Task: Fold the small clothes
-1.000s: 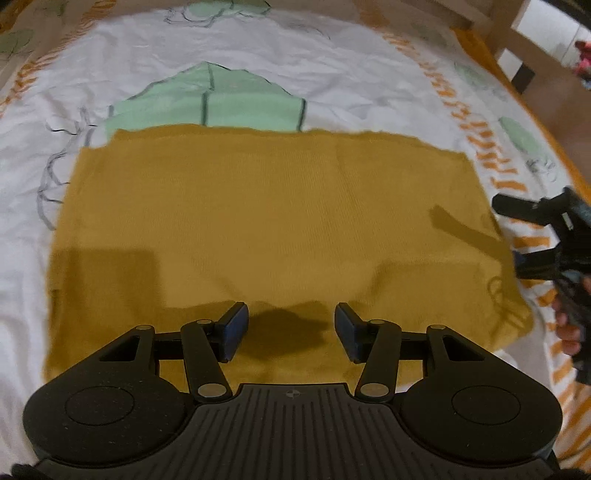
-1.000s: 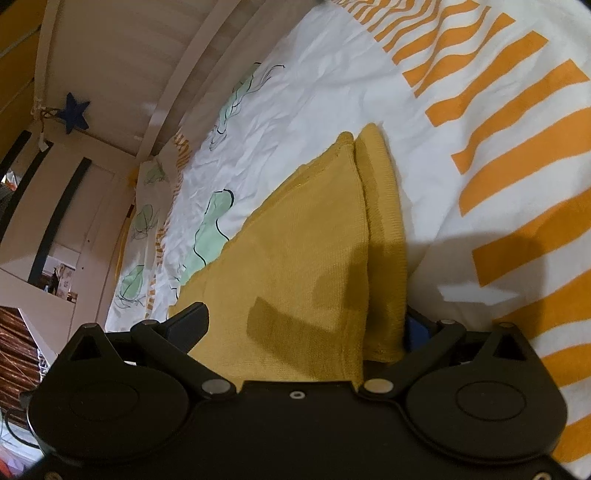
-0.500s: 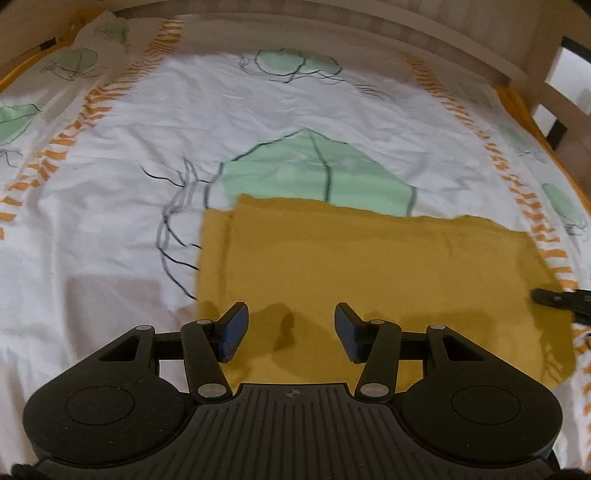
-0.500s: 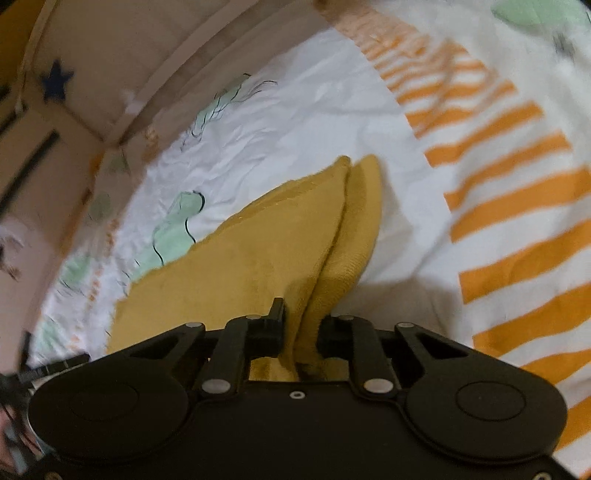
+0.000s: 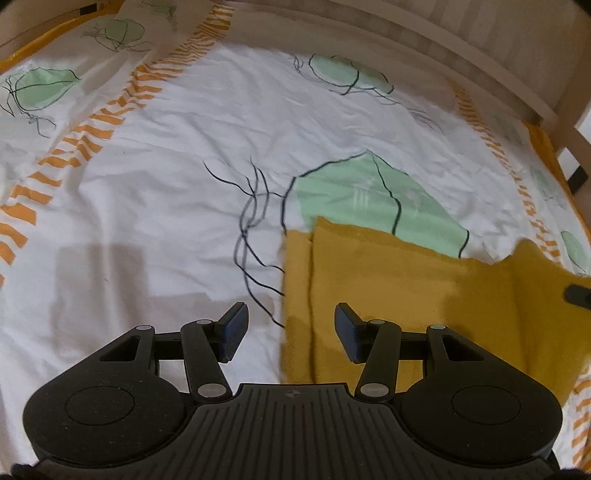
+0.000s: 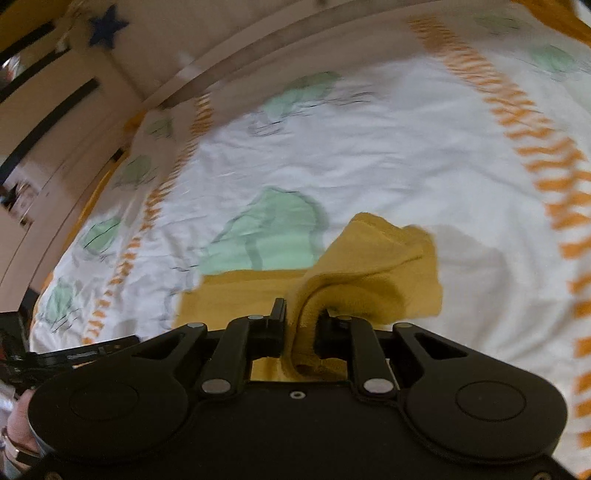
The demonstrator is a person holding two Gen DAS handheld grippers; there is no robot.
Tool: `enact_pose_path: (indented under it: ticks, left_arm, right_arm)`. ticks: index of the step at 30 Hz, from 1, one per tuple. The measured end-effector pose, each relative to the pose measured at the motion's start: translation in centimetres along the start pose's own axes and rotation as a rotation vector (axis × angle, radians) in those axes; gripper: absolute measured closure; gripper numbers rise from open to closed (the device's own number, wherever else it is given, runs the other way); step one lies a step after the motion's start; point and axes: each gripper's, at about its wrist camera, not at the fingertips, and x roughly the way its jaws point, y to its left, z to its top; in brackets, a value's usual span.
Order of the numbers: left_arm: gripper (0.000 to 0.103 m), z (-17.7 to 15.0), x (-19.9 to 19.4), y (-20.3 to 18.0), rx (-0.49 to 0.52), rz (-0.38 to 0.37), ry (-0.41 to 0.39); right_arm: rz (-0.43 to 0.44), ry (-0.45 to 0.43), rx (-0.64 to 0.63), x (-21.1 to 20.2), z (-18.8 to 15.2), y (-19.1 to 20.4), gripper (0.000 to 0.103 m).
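Note:
A mustard-yellow knit garment point(image 5: 406, 284) lies folded flat on the bed sheet point(image 5: 166, 184). In the left wrist view my left gripper point(image 5: 290, 334) is open and empty, just above the garment's left edge, which runs between its fingers. In the right wrist view my right gripper point(image 6: 301, 326) is shut on the garment's right end point(image 6: 373, 266) and lifts it off the sheet, bunched and curling over. The right gripper's fingertip shows at the right edge of the left wrist view point(image 5: 578, 293).
The white sheet has green leaf prints point(image 5: 373, 199) and orange stripe bands point(image 6: 546, 158). A wooden bed rail point(image 5: 443, 40) runs along the far side. A door and a blue star point(image 6: 107, 26) show beyond the bed.
My right gripper closed on the garment's right end and lifted it, swinging left. My left gripper moved left from the garment's middle to its left edge, staying open.

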Motion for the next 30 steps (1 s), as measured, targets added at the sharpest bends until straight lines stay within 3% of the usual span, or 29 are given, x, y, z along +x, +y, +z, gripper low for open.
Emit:
enact_pose_path:
  ticks: [7,14,19,21,30]
  left_arm:
    - [0.053,0.2,-0.5,1.8,0.009,0.002,0.008]
    - [0.053,0.3,-0.1,3.8,-0.035,-0.02,0.041]
    - [0.053,0.5,0.2,4.7,-0.114,-0.059,0.056]
    - [0.053,0.5,0.2,4.8,-0.118,-0.061,0.056]
    - [0.053,0.7,-0.1,5.2,-0.141,-0.056,0.038]
  right_arm:
    - [0.074,0.071,-0.068,6.3,-1.4,8.1,0.08]
    - [0.049,0.144,-0.135,11.9,-4.5,12.9,0.08]
    - [-0.012,0.141,-0.225,13.0,-6.3,14.2,0.075]
    - [0.008,0.131,-0.246,13.0,-6.6,14.6,0.071]
    - [0.172,0.021,-0.308,10.0,-6.4,16.4,0.069]
